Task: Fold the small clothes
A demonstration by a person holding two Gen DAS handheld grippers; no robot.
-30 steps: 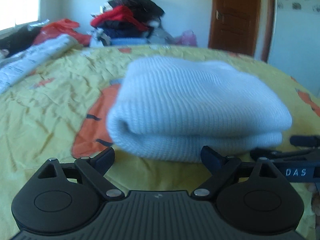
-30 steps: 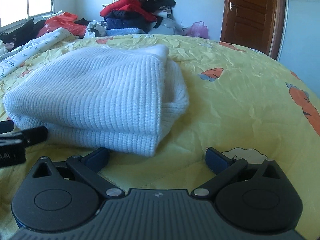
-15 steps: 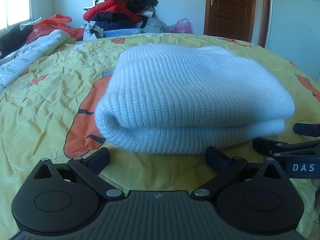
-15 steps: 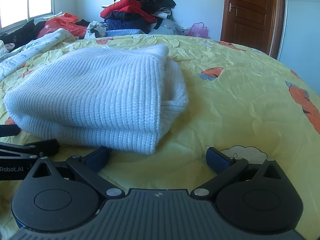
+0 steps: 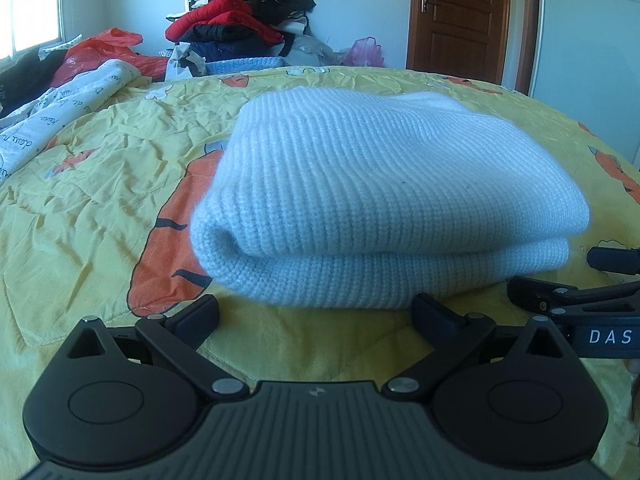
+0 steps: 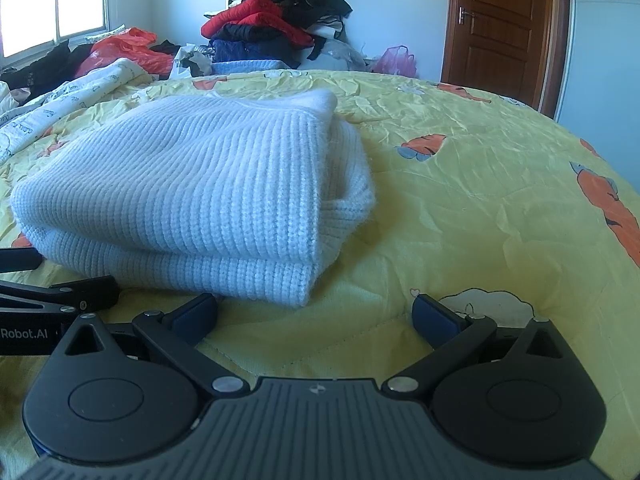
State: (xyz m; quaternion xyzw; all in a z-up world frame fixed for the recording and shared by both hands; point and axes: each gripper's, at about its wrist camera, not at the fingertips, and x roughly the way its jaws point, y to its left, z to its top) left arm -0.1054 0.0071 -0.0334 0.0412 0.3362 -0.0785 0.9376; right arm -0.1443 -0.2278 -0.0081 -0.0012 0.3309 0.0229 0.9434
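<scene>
I read the fold as finished: white knit sweater (image 5: 380, 200) lies doubled on the yellow bedspread (image 5: 100, 200) just ahead of my left gripper (image 5: 316, 316) and right gripper (image 6: 316, 314), both spread wide and empty, so next I fetch another garment.

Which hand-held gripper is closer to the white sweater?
Left, though only barely. The left hand-held gripper sits open just before the white sweater, centred; the right hand-held gripper sits open by its right corner.

Folded sweater (image 5: 384, 196) on bedspread (image 5: 96, 184)
</scene>
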